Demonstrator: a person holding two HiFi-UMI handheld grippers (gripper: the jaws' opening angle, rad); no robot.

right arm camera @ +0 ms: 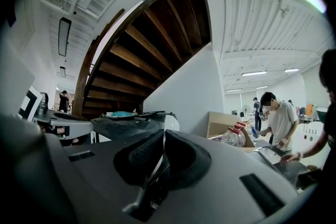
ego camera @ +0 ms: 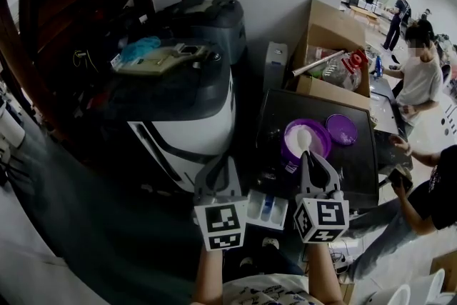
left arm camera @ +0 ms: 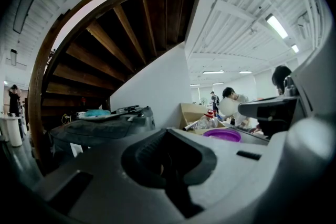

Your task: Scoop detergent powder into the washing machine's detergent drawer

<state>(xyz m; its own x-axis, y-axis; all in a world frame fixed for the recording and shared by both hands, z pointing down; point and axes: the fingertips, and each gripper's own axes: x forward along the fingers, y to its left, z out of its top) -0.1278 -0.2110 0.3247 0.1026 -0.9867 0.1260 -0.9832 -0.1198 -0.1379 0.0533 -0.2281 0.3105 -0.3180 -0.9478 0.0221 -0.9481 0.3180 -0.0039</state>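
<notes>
1. Washing machine (ego camera: 193, 118), white and dark grey with a rounded top, at far left, with clutter lying on top.
2. Left gripper (ego camera: 223, 169), just beside the machine: jaws pressed together with nothing between them, doing no work.
3. White plastic detergent drawer (ego camera: 268, 209) with a blue compartment, low between the two grippers; too small to tell whether any powder is inside.
4. Right gripper (ego camera: 305, 157): jaws pinching the handle of a white plastic spoon (ego camera: 303, 139), bowl held over the open round purple tub (ego camera: 325, 143) on a black-topped unit (ego camera: 357, 168). Load in the bowl not confirmable.
5. Round purple lid (ego camera: 343, 129), off and just right of the tub.
6. Judged progress: at the scooping stage. Left to do: carrying the spoon leftward to the drawer and tipping it in.
</notes>
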